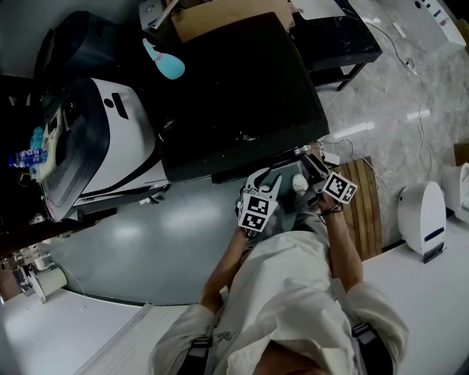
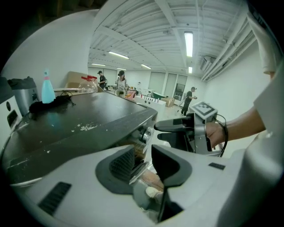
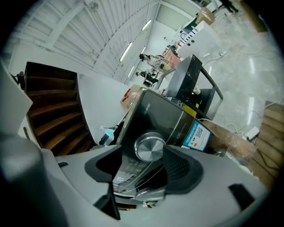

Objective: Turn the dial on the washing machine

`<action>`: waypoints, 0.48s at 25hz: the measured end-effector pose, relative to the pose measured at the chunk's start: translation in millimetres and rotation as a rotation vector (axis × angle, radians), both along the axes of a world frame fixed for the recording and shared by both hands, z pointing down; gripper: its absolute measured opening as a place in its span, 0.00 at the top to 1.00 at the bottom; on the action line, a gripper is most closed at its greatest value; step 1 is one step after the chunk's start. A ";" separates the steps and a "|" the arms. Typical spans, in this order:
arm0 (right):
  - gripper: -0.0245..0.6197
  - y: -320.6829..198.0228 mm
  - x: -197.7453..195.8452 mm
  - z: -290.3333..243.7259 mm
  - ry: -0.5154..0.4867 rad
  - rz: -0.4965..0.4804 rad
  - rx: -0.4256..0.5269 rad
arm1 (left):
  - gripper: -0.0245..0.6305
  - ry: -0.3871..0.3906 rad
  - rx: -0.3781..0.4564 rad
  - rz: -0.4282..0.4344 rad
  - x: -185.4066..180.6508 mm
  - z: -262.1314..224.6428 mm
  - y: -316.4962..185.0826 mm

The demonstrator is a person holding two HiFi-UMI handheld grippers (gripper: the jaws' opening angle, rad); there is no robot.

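Observation:
The washing machine (image 1: 242,102) is a dark box seen from above in the head view. Its round silver dial (image 3: 150,148) sits on the dark front panel and shows between the jaws of my right gripper (image 3: 143,153). A small gap remains at the left jaw, so the right gripper is open around the dial. From the side, the dial (image 2: 145,133) sticks out of the machine's front and my right gripper (image 2: 165,129) points at it. My left gripper (image 2: 143,153) is open and empty, just left of the right one. Both the left gripper (image 1: 267,184) and the right gripper (image 1: 311,167) hover at the machine's front edge.
A blue spray bottle (image 1: 163,60) and a cardboard box (image 1: 220,18) rest at the back of the machine's top. A white appliance with a dark lid (image 1: 102,139) stands to the left. A wooden slatted board (image 1: 364,209) and a white device (image 1: 423,216) are on the right.

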State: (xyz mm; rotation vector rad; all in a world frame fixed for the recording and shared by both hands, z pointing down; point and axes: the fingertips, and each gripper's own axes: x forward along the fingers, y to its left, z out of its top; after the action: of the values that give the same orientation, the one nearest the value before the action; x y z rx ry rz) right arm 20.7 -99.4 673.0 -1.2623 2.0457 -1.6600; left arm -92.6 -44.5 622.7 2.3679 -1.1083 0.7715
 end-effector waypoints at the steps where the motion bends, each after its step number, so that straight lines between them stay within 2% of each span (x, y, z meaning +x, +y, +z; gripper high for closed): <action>1: 0.52 0.9 0.8 -4.3 0.020 -0.009 0.012 | 0.77 0.003 0.005 0.001 -0.1 -2.0 -0.9; 5: 0.54 3.2 4.0 -24.0 0.106 -0.040 0.067 | 0.77 0.017 0.030 0.003 -1.1 -11.8 -5.2; 12: 0.57 9.1 0.2 -58.8 0.358 -0.149 0.204 | 0.77 0.067 0.087 -0.001 -3.3 -39.3 -15.4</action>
State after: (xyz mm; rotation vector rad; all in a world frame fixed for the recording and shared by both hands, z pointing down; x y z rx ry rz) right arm 20.9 -90.3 614.2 -1.4489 2.4989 -1.3081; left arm -95.8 -59.9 583.4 2.4459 -1.1360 0.6508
